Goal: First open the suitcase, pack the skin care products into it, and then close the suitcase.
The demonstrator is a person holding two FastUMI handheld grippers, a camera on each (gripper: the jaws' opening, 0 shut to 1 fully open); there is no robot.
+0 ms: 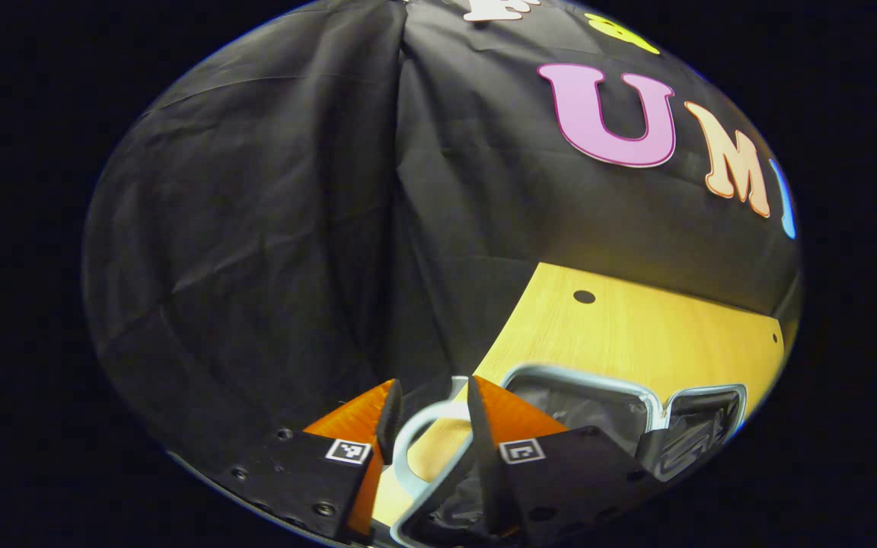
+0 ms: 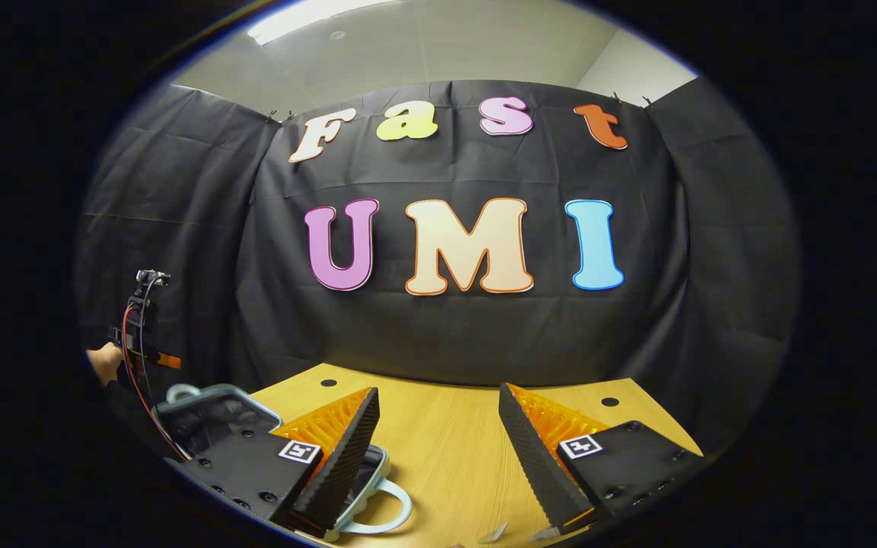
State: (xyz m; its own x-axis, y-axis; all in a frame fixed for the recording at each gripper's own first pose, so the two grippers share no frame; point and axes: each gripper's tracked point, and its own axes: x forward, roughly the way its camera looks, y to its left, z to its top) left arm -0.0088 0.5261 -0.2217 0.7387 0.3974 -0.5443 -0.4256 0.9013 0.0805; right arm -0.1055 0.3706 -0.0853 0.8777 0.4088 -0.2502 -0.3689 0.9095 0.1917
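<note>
Suitcase [image 1: 621, 403] lies open, grey-rimmed; left claw [image 1: 432, 415] clenches its looped handle [image 1: 417, 426]; right claw [image 2: 438, 449] released.

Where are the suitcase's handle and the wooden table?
suitcase handle [image 1: 417, 426], left gripper view, on the handle's curved loop between the tongs.
wooden table [image 2: 446, 449], right gripper view, on its bare top.

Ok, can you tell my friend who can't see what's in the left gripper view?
The left gripper holds its fingers close around the pale loop handle of an open suitcase with grey lining. The suitcase lies on a yellow wooden table, and black cloth hangs behind.
</note>
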